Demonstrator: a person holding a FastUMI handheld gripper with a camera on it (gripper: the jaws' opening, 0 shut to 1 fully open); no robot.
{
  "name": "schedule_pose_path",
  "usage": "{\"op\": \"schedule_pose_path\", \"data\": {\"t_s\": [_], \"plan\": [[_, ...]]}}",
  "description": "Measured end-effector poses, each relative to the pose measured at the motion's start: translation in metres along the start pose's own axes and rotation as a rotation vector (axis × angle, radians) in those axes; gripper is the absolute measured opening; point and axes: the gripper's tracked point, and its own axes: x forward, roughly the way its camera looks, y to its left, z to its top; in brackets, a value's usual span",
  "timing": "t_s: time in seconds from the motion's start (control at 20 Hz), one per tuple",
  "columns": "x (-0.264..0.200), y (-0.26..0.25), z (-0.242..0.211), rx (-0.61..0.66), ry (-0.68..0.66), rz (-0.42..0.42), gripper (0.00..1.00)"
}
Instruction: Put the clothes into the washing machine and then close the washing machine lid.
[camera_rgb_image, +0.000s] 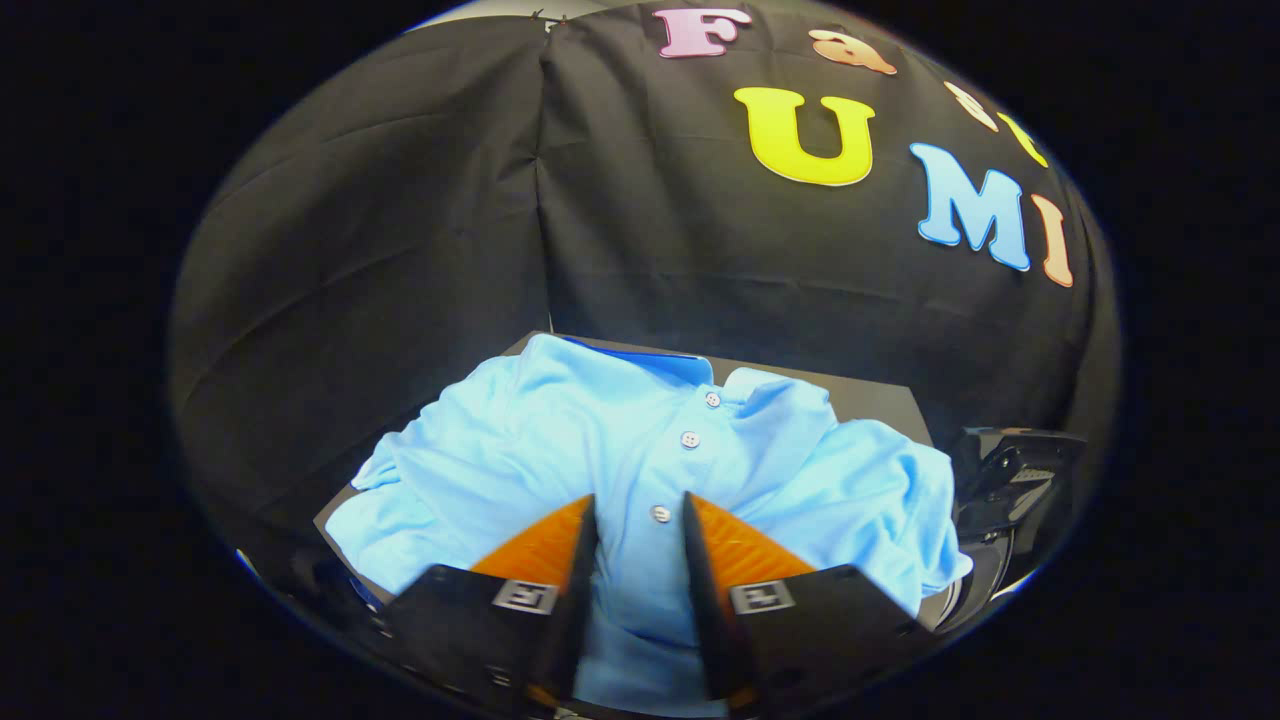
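Observation:
A light blue polo shirt (560, 440) lies spread and rumpled on a dark table (870, 400), collar away from me and button placket running toward me. My gripper (640, 497) hovers low over the shirt's front, open. The fingers (545, 545) stand either side of the placket, and its lowest button shows in the gap between them. I cannot tell whether the tips touch the cloth. To the right of the shirt, past its sleeve, stands a dark washing machine (1010, 480), partly seen.
The booth's black cloth wall (400, 250) hangs close behind the table. The shirt covers most of the tabletop; a bare strip of table shows behind its right shoulder.

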Motion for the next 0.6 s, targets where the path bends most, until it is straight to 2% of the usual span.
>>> {"op": "schedule_pose_path", "data": {"t_s": [0.05, 0.1, 0.15, 0.6], "plan": [[-0.001, 0.001, 0.000, -0.009, 0.002, -0.002, 0.31], [-0.003, 0.000, 0.002, -0.016, -0.017, -0.015, 0.31], [-0.002, 0.001, 0.003, -0.022, -0.019, -0.017, 0.02], [-0.022, 0.007, 0.019, 0.007, -0.071, 0.034, 0.02]]}}
